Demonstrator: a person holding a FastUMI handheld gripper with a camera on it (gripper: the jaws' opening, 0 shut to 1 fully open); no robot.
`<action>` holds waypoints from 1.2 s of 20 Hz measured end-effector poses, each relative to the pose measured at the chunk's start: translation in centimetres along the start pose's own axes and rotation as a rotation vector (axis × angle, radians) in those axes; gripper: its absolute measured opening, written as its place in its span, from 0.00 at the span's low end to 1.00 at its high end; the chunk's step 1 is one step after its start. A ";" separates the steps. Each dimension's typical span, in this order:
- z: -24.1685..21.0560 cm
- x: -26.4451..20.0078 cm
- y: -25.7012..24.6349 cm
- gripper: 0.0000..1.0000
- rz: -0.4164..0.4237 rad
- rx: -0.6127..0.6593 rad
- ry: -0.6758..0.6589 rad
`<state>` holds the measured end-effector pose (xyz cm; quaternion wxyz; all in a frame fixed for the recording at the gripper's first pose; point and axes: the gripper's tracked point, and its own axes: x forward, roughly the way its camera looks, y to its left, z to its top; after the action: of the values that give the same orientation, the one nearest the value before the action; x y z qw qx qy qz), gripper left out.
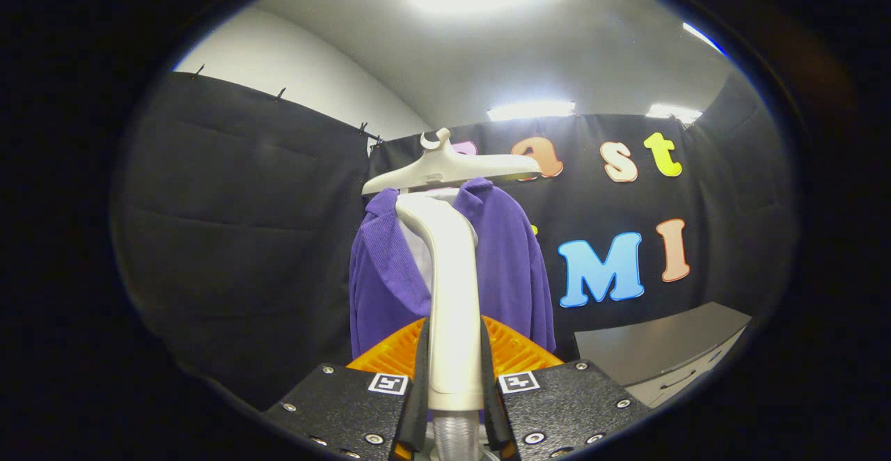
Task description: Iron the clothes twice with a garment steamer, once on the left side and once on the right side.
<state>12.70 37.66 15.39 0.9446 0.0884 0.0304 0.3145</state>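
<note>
— Where's the steamer?

— The white garment steamer [452, 287] stands upright between the two fingers of the gripper [454, 405], which pinch its handle from both sides (a ribbed hose leaves its lower end).

— And the clothes?

— A purple shirt [511, 266] hangs just beyond the steamer's head on a white hanger [452, 168], in front of the black cloth wall. A grey cabinet [661, 349] sits off to the right, well apart.
</note>
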 end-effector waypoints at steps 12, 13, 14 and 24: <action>-1.1 6.1 6.9 0.33 0.099 -0.058 0.036; -2.1 6.0 7.0 0.34 0.105 -0.070 0.056; -3.0 6.0 7.2 0.33 0.107 -0.078 0.075; -10.7 3.4 6.9 0.34 0.102 -0.113 0.205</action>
<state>10.22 46.70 6.20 0.9228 0.0037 0.1045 0.3708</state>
